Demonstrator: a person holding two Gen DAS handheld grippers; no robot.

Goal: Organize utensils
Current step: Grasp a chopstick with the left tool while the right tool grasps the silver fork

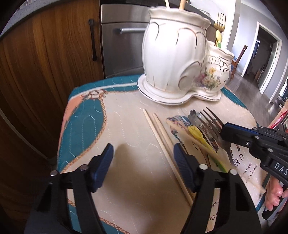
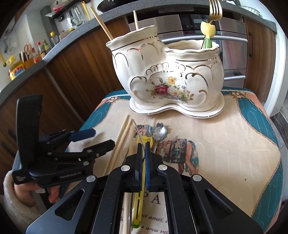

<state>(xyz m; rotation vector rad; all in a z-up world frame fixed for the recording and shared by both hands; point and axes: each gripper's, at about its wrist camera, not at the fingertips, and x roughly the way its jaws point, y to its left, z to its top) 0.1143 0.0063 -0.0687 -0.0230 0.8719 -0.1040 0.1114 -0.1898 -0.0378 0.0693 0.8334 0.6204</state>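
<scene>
A white ceramic holder [image 1: 172, 54] [image 2: 162, 72] with two pots stands at the far end of the quilted mat [image 1: 126, 180]. The tall pot holds chopsticks and the low pot holds a gold fork [image 2: 215, 10] and a yellow-topped utensil. Two loose chopsticks [image 1: 158, 129] [image 2: 122, 138] lie on the mat. My left gripper [image 1: 144, 158] [image 2: 104, 138] hangs open over bare mat, its right finger just above the chopsticks. My right gripper [image 2: 143, 145] [image 1: 224, 130] is shut on a silver fork [image 1: 212, 118] [image 2: 135, 128]. Beneath it lie a yellow utensil [image 1: 195, 133] [image 2: 137, 201] and a flower-ended spoon [image 2: 161, 132].
Wooden cabinet doors [image 1: 45, 72] and a steel appliance front [image 1: 118, 45] stand behind the mat. A counter with bottles [image 2: 41, 46] runs at the upper left of the right wrist view. A doorway [image 1: 266, 54] opens past the mat's right edge.
</scene>
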